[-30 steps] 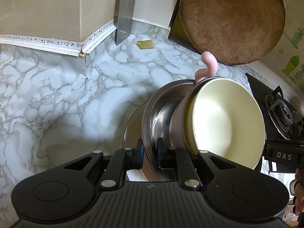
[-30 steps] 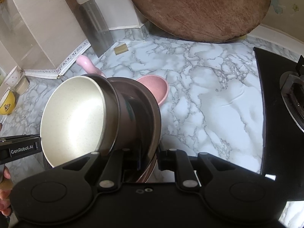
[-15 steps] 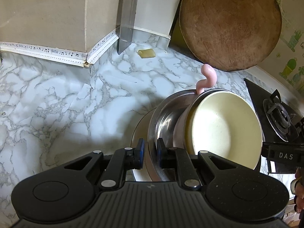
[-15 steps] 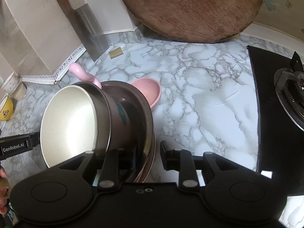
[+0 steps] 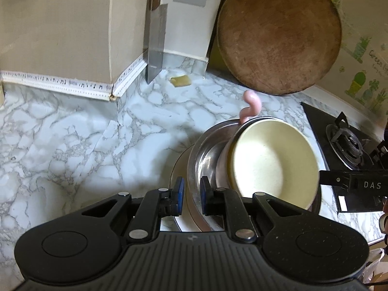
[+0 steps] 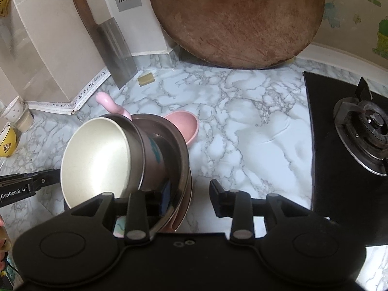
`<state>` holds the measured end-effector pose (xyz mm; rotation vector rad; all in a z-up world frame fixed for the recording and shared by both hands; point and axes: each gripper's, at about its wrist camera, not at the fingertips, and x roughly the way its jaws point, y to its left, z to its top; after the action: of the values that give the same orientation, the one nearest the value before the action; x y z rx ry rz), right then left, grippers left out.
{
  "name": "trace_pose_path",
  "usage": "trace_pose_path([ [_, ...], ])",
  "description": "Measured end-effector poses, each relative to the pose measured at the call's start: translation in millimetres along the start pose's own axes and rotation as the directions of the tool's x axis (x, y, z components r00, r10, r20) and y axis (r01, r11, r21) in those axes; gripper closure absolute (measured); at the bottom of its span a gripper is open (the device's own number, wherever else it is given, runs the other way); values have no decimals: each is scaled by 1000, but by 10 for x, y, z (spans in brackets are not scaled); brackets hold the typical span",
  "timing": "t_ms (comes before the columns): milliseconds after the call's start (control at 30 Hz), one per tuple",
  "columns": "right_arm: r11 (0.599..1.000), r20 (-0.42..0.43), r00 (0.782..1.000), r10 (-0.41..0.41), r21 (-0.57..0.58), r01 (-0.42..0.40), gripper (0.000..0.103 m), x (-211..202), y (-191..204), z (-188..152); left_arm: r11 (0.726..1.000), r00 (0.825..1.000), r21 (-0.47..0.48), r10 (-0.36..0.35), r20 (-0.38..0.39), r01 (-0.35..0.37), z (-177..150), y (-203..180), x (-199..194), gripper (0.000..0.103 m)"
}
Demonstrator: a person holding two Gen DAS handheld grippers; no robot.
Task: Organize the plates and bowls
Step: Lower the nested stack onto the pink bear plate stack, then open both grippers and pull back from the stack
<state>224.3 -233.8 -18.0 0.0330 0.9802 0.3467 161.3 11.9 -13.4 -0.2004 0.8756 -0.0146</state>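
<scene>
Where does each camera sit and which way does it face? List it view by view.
Left wrist: on the left gripper, angled down at the marble counter; its jaws clamp the stacked dishes' rim.
Right wrist: on the right gripper, same tilt; jaws just opened, clear of the stack.
Shared: cream bowl, round wooden board, cleaver.

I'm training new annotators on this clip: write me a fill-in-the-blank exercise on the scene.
1. The left gripper is shut on the rim of the ___ bowl.
2. The cream bowl sits ___ the steel bowl.
3. The right gripper is ___.
4. The cleaver leans against the ___.

Answers: steel; inside; open; wall
</scene>
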Motion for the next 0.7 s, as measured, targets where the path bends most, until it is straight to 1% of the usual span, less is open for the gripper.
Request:
trace_pose_path([
  [133,1000,24,1000,2,-20,-2,62,-120,59,-24,1000,1000,30,-8,26,7,-22,-43,-123,90],
  [233,999,51,999,13,-41,-11,58,-234,130,-47,999,999,44,-15,42,13,-41,-75,-219,90],
  [300,998,74,997,20,-57,-15,54,-317,188,-69,999,999,45,-23,49,21,-49,-85,-274,88],
  [333,998,84,996,24,-66,-18,53,-356,217,-79,999,998,46,-25,52,22,-56,-86,-299,83],
  [367,997,96,995,28,-76,-21,50,-396,249,-94,999,998,47,-25,59,22,-65,-90,-329,74],
  [400,996,106,994,32,-85,-23,48,-430,274,-101,998,997,51,-25,70,22,-76,-94,-363,70],
  [433,995,116,993,36,-94,-25,46,-464,303,-112,998,996,54,-25,80,21,-85,-97,-393,62],
  [467,994,127,991,39,-103,-26,43,-499,330,-126,998,996,58,-23,92,17,-98,-102,-428,56],
  [533,992,149,988,46,-119,-28,39,-568,381,-153,998,994,56,-25,102,19,-115,-92,-478,53],
  [633,989,186,981,50,-149,-23,31,-669,459,-203,998,994,54,-31,107,25,-146,-77,-551,51],
  [700,985,210,976,60,-169,-25,22,-733,502,-243,998,993,58,-23,117,17,-175,-78,-609,47],
])
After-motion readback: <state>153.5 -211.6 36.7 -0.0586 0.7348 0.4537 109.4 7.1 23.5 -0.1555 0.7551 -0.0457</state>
